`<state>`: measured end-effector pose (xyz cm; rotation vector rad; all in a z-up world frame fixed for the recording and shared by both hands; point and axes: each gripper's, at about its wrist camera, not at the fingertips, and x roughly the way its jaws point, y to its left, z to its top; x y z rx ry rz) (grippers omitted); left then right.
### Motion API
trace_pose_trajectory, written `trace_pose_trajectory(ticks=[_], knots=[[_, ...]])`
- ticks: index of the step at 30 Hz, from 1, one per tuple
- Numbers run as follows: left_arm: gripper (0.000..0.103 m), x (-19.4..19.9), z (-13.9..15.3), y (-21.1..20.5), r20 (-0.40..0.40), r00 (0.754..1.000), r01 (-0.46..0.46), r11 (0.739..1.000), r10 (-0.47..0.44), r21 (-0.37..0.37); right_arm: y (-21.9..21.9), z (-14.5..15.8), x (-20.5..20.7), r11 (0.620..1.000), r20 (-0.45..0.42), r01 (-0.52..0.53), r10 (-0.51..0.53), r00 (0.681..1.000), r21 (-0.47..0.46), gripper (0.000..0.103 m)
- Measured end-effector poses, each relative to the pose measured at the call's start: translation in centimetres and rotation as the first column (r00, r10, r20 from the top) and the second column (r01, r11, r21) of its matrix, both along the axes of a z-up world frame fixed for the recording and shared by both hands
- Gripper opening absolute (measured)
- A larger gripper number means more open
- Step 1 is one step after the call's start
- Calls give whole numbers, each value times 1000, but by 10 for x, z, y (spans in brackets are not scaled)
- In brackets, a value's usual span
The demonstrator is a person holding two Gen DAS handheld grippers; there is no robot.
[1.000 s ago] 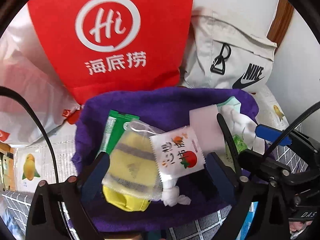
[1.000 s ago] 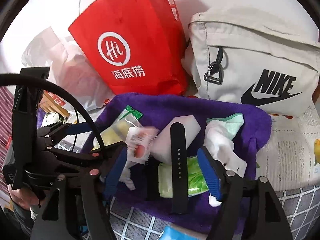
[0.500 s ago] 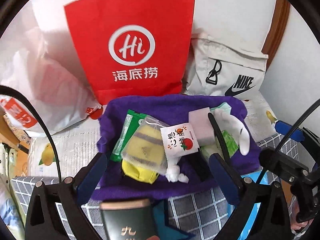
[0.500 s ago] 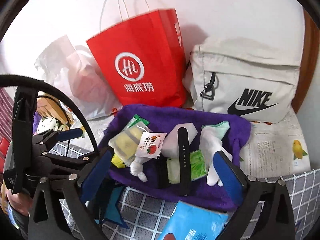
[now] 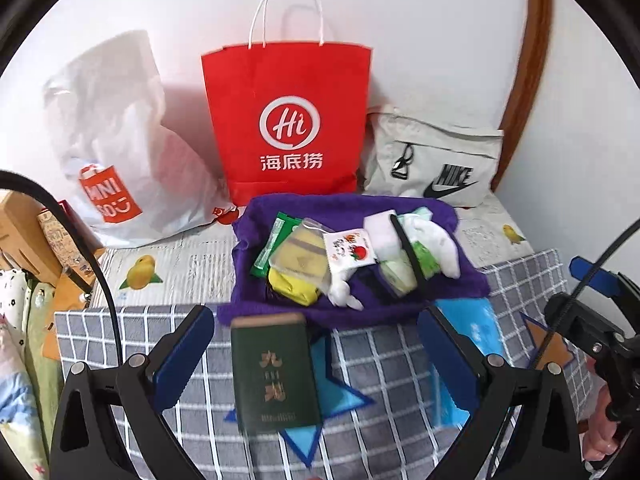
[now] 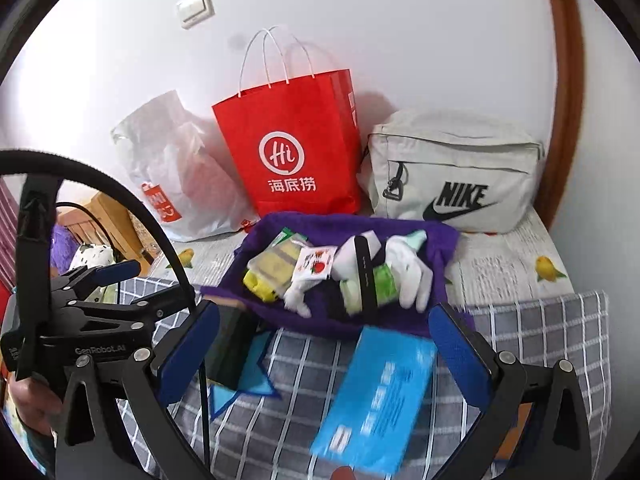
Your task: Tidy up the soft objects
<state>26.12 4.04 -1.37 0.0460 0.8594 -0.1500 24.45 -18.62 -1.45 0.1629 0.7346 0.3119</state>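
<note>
Soft stuff sits piled on the purple towel (image 5: 360, 312), laid mid-surface, its near edge overlapping the grey checked cloth (image 5: 384, 360). On it: yellow sponge pack (image 5: 300, 256), green sachet (image 5: 272, 240), small strawberry packet (image 5: 352, 250), white gloves (image 6: 412, 276), black strap (image 6: 366, 276), green wipes pack (image 6: 384, 284).

Behind, touching the towel's far edge: red paper bag (image 5: 288, 120), upright against the wall. White plastic bag (image 5: 120, 152) to its left, beige Nike bag (image 6: 456, 176) to its right. No free room at the back; open space only toward me, on the checked cloth.

My left gripper (image 5: 316, 356) has its jaws wide apart, nothing between the pads; the dark green booklet (image 5: 276, 376) lies flat on the cloth below. My right gripper (image 6: 324, 356) is spread fully too, gripping nothing.

Right view only: wall switch (image 6: 196, 8) and the blue packet (image 6: 380, 396) in full, blurred. Left view only: cardboard box (image 5: 20, 236) at the left edge.
</note>
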Motion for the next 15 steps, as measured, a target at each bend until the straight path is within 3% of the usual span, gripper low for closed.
trace_pose_trajectory(ticks=[10, 15], knots=[[103, -93, 18, -1, 74, 997, 4, 1000, -3, -4, 1, 11, -84, 999, 34, -5, 7, 999, -50, 103], [103, -126, 24, -1, 72, 997, 3, 999, 0, -45, -3, 8, -116, 1000, 17, 0, 0, 1000, -15, 103]])
